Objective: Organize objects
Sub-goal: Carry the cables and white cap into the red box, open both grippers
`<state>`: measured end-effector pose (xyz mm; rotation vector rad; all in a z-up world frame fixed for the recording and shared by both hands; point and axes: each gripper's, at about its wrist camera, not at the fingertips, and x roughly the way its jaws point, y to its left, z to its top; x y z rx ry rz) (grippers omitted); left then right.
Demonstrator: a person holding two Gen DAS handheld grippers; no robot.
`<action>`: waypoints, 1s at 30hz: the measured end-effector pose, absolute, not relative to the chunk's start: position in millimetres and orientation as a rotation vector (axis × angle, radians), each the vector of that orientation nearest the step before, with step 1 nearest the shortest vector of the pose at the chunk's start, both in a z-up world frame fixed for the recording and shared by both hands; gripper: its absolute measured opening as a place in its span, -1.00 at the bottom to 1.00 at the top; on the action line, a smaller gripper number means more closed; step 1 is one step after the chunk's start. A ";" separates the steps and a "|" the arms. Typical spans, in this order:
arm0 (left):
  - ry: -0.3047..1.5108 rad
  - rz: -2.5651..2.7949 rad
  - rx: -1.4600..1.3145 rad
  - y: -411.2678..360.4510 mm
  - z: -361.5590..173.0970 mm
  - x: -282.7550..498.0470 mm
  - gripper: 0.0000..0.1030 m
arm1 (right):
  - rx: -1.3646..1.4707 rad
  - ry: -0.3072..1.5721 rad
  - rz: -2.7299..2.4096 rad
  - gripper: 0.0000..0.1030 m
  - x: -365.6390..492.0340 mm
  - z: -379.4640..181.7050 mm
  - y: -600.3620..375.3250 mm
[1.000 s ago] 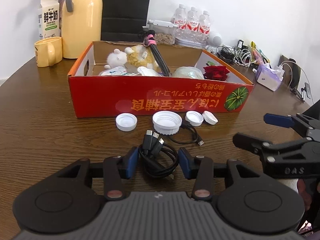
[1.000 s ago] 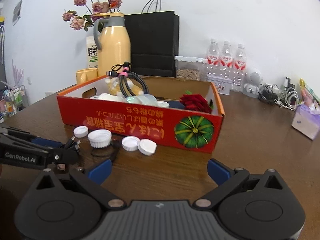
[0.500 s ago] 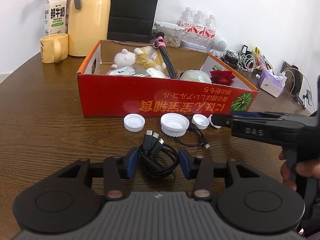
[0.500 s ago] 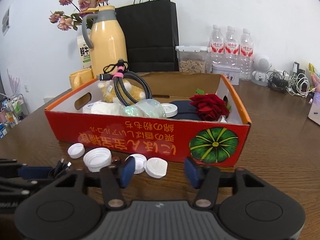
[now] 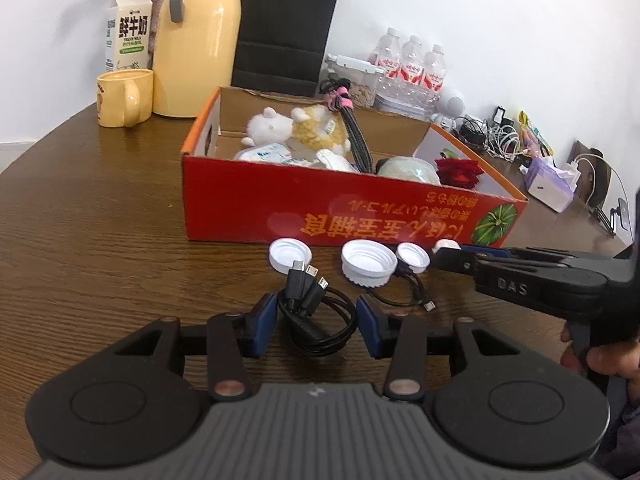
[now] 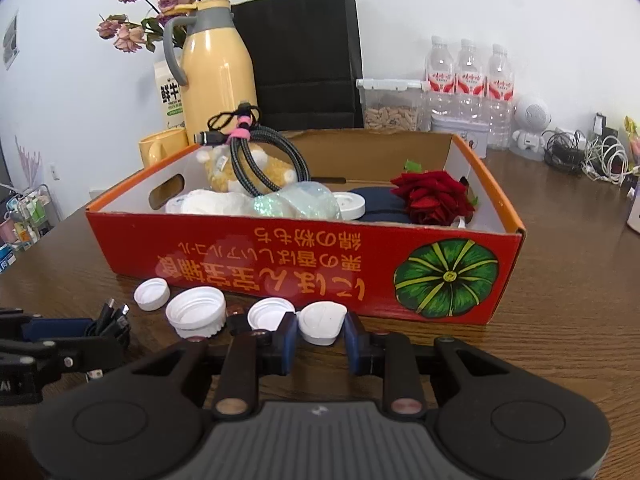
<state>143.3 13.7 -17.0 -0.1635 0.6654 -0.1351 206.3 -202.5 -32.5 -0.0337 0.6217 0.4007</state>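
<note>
A red cardboard box (image 5: 320, 204) (image 6: 280, 248) holds plush toys, a braided cable and a red rose. Several white caps lie in front of it: a small one (image 5: 290, 254), a large one (image 5: 368, 260) and another small one (image 5: 414, 256). My left gripper (image 5: 316, 320) is shut on a coiled black cable (image 5: 298, 292) resting on the table. My right gripper (image 6: 322, 332) is closing, and its blue pads touch both sides of the rightmost white cap (image 6: 322, 322), which sits tilted between them. In the left wrist view the right gripper (image 5: 444, 252) reaches in from the right.
A second thin black cable (image 5: 416, 292) lies behind the large cap. Behind the box stand a yellow thermos (image 5: 196, 40), a yellow mug (image 5: 124, 96), a milk carton (image 5: 128, 32), a black bag (image 6: 304, 48) and water bottles (image 6: 468, 80). Tangled chargers (image 6: 592, 156) sit far right.
My right gripper moved in toward the box front and its wide-open jaws closed around the rightmost white cap. The left gripper kept its hold on the black cable.
</note>
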 end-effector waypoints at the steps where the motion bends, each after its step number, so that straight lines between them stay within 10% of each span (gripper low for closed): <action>1: 0.659 -0.130 -0.163 15.2 -15.8 143.4 -0.13 | -0.037 0.612 0.400 -0.54 204.4 -31.5 -202.5; 30: 0.430 0.013 -0.169 32.2 48.9 248.6 -0.14 | -0.093 0.366 0.327 -0.54 284.7 31.5 -188.8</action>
